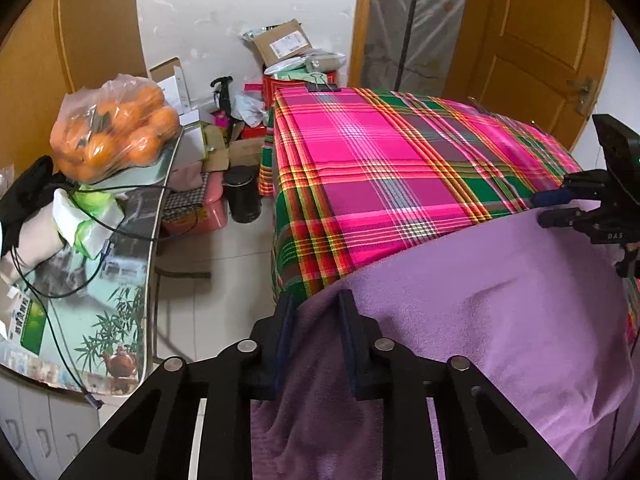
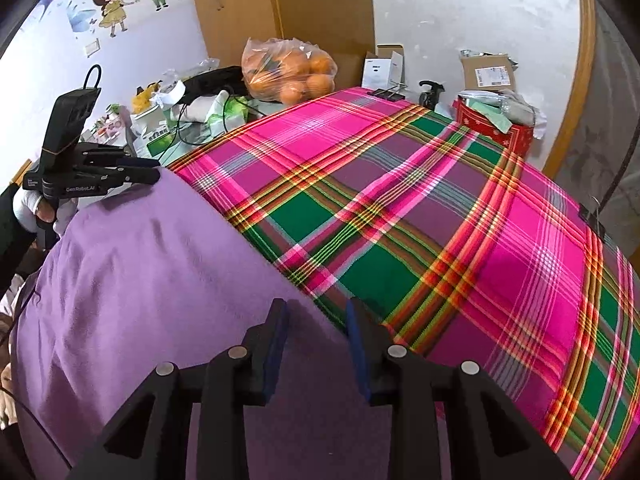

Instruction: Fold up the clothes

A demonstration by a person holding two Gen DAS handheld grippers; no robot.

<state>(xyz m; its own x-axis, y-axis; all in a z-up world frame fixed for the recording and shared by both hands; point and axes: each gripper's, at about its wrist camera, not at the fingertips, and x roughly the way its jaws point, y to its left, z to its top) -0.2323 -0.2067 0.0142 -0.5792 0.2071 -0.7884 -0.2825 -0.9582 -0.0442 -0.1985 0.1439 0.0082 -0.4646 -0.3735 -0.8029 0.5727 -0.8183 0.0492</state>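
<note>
Purple garment point(image 1: 500, 312): draped across plaid tablecloth point(image 1: 380, 168).
Left gripper point(image 1: 314, 300): fingers apart, purple cloth bunched between them.
Right gripper point(image 2: 318, 308): fingers parted over garment's edge.

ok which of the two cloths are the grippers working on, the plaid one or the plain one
The plain purple garment. Both the left gripper and right gripper sit at its edge; the pink-and-green plaid tablecloth just lies flat beneath it.
</note>
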